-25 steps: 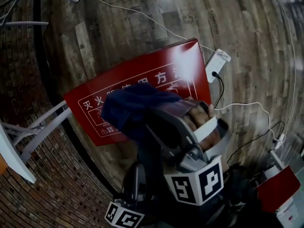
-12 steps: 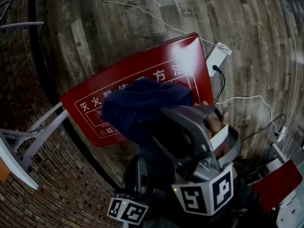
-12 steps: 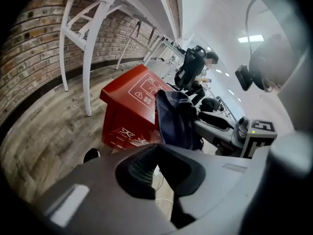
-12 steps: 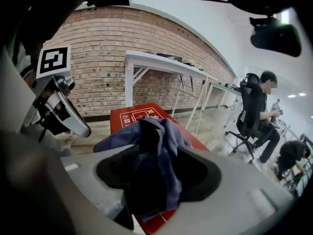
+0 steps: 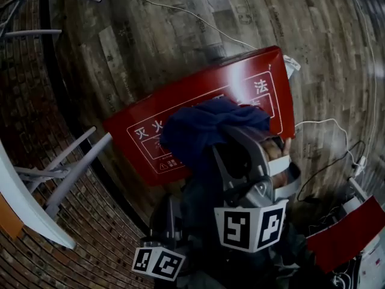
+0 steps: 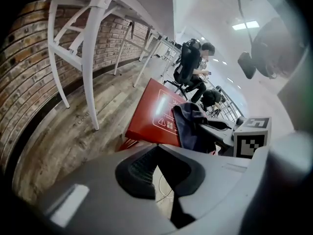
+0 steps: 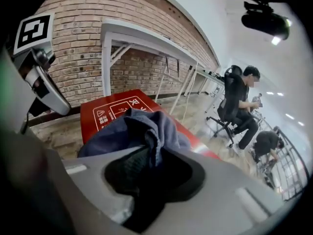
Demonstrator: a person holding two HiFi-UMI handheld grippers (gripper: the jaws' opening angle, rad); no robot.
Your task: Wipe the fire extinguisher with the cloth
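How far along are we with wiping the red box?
Done: the blue cloth is picked up, bunched in the right gripper, whose jaws have just been closing on it. In hand: cloth over the red extinguisher box. To do: the wiping; left gripper shut, empty.

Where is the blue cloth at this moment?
In the middle of the head view, the blue cloth is bunched in the right gripper, whose jaws have just been closing on it, over the red box.

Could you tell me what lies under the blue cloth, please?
Under the blue cloth is the red box lid, with white printing showing around it. The cloth hides the middle of that printing, and whether it touches the lid cannot be told.
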